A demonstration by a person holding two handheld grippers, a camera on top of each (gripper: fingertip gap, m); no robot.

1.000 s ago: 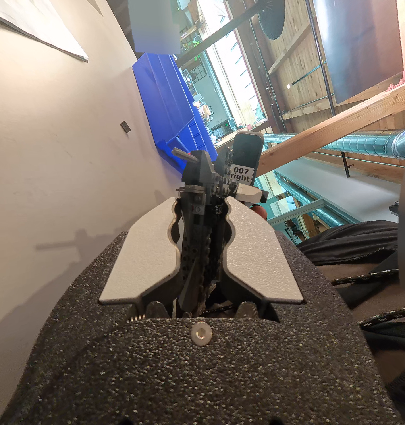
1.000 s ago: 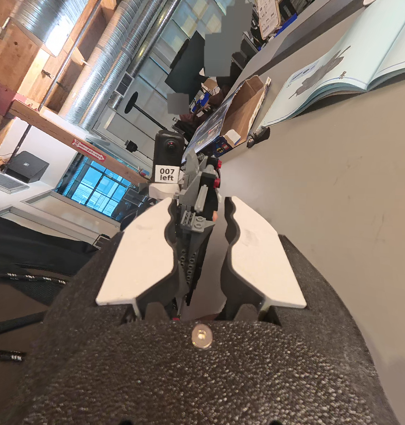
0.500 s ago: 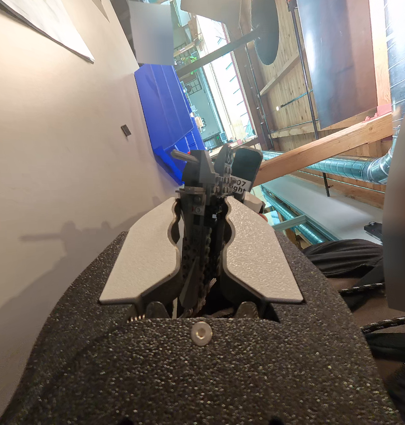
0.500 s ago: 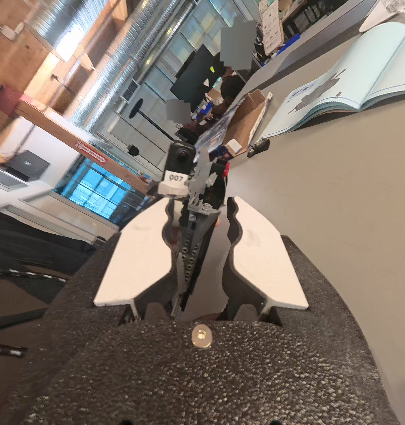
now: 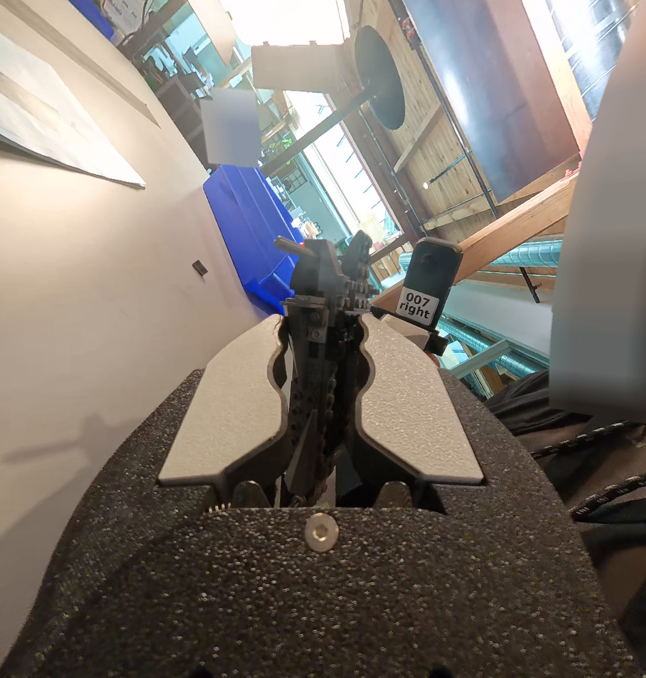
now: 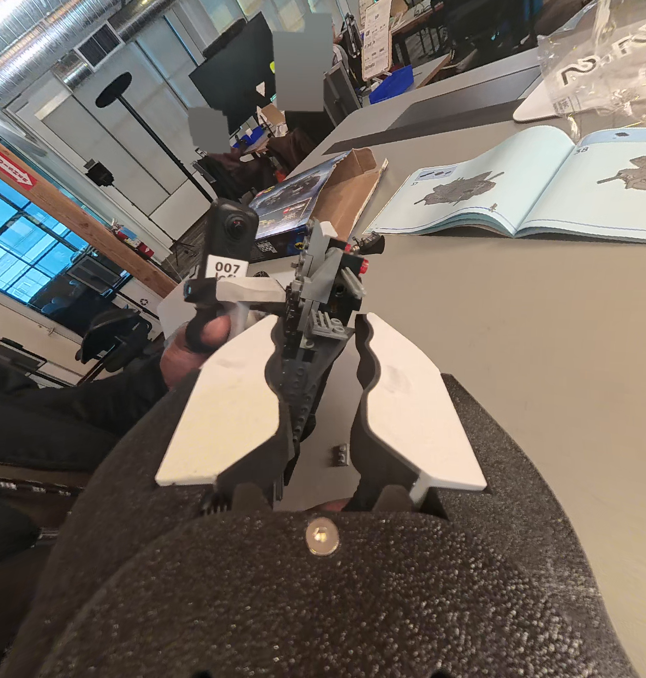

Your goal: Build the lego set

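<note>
Looking at the grey table [image 6: 497,330] first: an open light-blue instruction booklet [image 6: 534,198] lies at the far side, with a torn-open cardboard box [image 6: 288,209] next to it. A blue bin [image 5: 248,227] sits off on the other side.

The main thing is the brick model [image 5: 314,279], held up off the table between both tongs. It's a long, narrow build, mostly dark grey and black with lighter grey plates, studs all along its edge and a couple of red studs at the chunky end. It tapers to a thin wedge.

Its long axis runs straight down the left gripper [image 5: 323,330], thin end back toward the body, chunky end poking out past the fingertips, with a small grey rod sticking out sideways. That gripper is clamped on it, both pads tight against its sides.

The right gripper [image 6: 314,323] straddles the same model from the opposite end but isn't squeezing. The model leans on one pad, and bare table shows between it and the other.

Smallest bit: a loose grey brick [image 6: 339,455] lying on the table.
</note>
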